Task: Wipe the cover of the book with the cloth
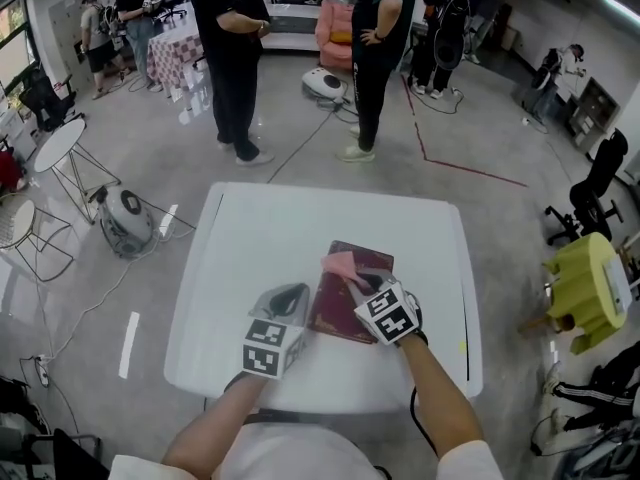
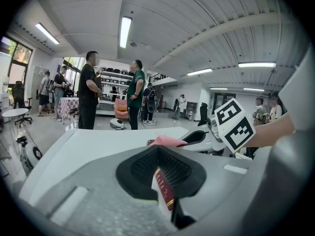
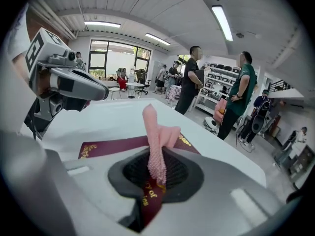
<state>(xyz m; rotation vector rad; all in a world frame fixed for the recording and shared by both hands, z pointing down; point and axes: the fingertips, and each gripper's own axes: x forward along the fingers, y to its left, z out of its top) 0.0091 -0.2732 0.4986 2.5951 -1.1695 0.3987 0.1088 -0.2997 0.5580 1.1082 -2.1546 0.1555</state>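
On the floor at far left stood a round white side table point(image 1: 55, 143), well apart from the square white desk point(image 1: 255, 238). The desk's left half lay bare from its left edge inward, and so did the whole strip along its far edge.

The left gripper point(image 1: 302, 306) sat near the front edge. Its jaws were clamped on the left edge of the maroon hardcover book point(image 1: 345, 313); in the left gripper view the gilt-banded edge point(image 2: 165, 191) ran up between the gripper's point(image 2: 162, 178) dark pads. The book lay flat, right of the desk's centre, with its near edge just short of the desk's front edge.

A pink knitted cloth point(image 1: 340, 265) rested on the book's far-left corner. The right gripper point(image 1: 353, 281) was closed on it: in the right gripper view the cloth point(image 3: 157, 141) stood up from between the pinched jaws point(image 3: 160, 176), above the cover point(image 3: 113, 146) (gold print showed, too small to read).

A bare strip separated the book from the desk's right edge. Further right, a yellow stool point(image 1: 585, 288) stood on the floor.
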